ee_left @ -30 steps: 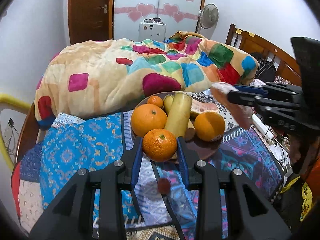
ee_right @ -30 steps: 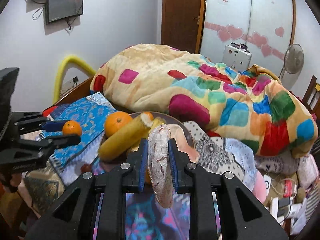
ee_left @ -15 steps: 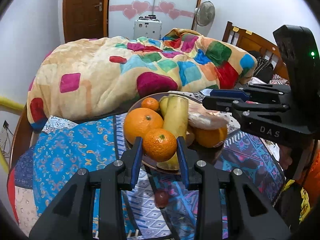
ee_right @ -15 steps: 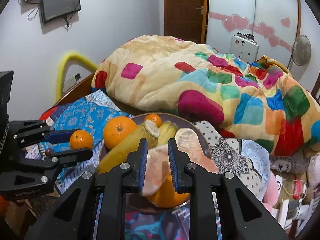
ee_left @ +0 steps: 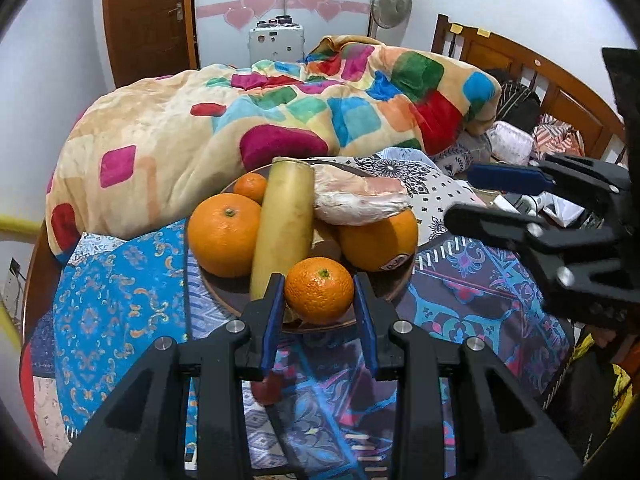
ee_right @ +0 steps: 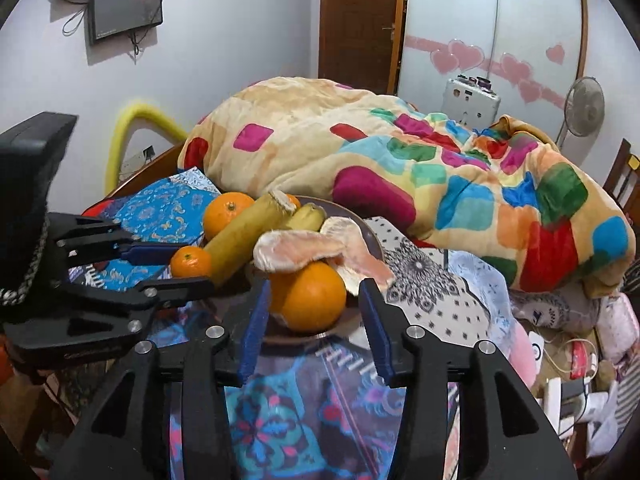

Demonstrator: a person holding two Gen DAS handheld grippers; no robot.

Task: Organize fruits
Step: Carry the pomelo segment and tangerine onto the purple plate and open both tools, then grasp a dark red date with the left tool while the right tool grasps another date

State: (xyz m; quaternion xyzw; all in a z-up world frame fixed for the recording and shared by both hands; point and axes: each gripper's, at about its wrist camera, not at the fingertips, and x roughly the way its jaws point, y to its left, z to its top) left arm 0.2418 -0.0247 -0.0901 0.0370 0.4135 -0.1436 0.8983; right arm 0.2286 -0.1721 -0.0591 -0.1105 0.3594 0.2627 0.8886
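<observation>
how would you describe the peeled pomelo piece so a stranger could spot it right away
Find the brown plate of fruit before the patchwork blanket. The pomelo piece lies on the big orange nearest the right gripper. Alone there, it is pale pink and skinless.

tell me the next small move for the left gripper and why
Probably lower the small orange onto the bare front of the plate and open. The left gripper is shut on it right over the plate's near edge, and the right gripper is open, its pomelo slice resting on the pile.
</observation>
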